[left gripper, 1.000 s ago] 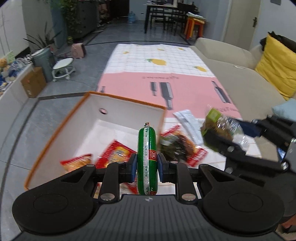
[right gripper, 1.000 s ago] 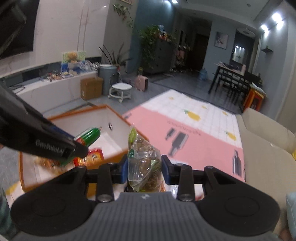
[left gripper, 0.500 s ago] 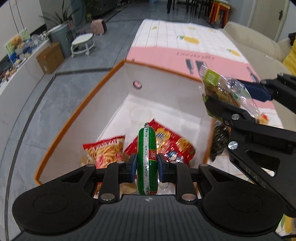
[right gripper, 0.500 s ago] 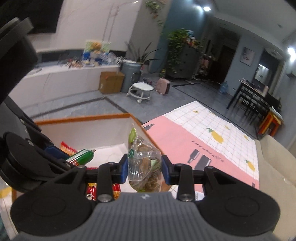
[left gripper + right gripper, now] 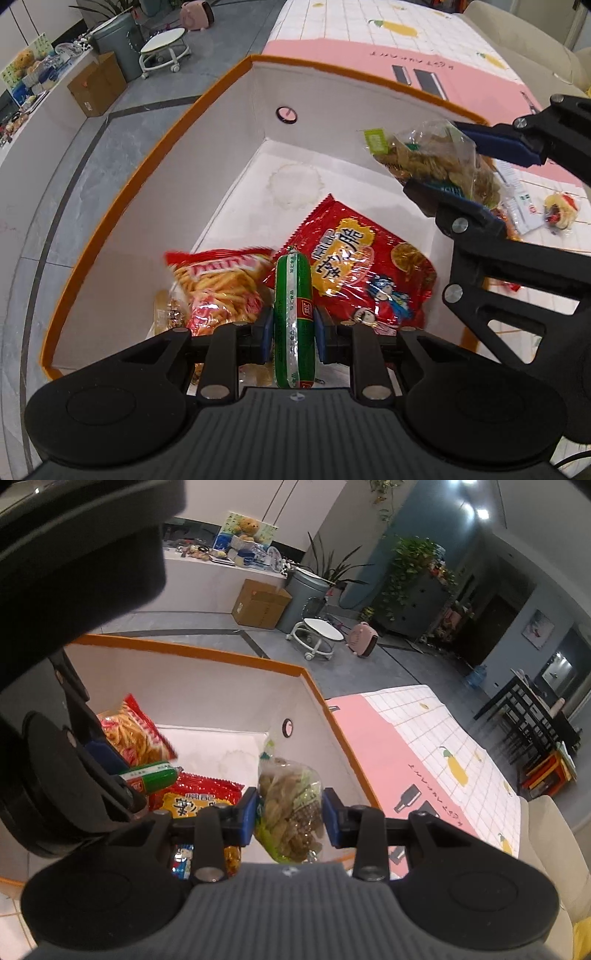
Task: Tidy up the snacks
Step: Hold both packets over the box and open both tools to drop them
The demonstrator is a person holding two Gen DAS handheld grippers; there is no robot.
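Note:
My left gripper point(image 5: 293, 334) is shut on a green sausage stick point(image 5: 293, 314) and hangs over the white box with an orange rim point(image 5: 155, 155). Below it in the box lie a red bag of fries-like sticks point(image 5: 218, 284) and a red snack bag with a cartoon figure point(image 5: 365, 273). My right gripper point(image 5: 290, 814) is shut on a clear bag of brown dried snacks point(image 5: 290, 808), held over the box's right side. The same bag point(image 5: 436, 162) and the right gripper point(image 5: 454, 162) appear at the right in the left wrist view.
A pink and white checked mat point(image 5: 424, 51) lies beyond the box. Loose wrapped snacks point(image 5: 557, 210) rest on it at the right. A cardboard carton point(image 5: 260, 603), a grey bin point(image 5: 306, 594) and a white wheeled stool point(image 5: 317, 637) stand on the grey floor. A beige sofa point(image 5: 517, 40) runs along the far right.
Both grippers have come down and in over the box, each still holding its snack. The right gripper has rolled, so the clear bag now hangs inside the rim.

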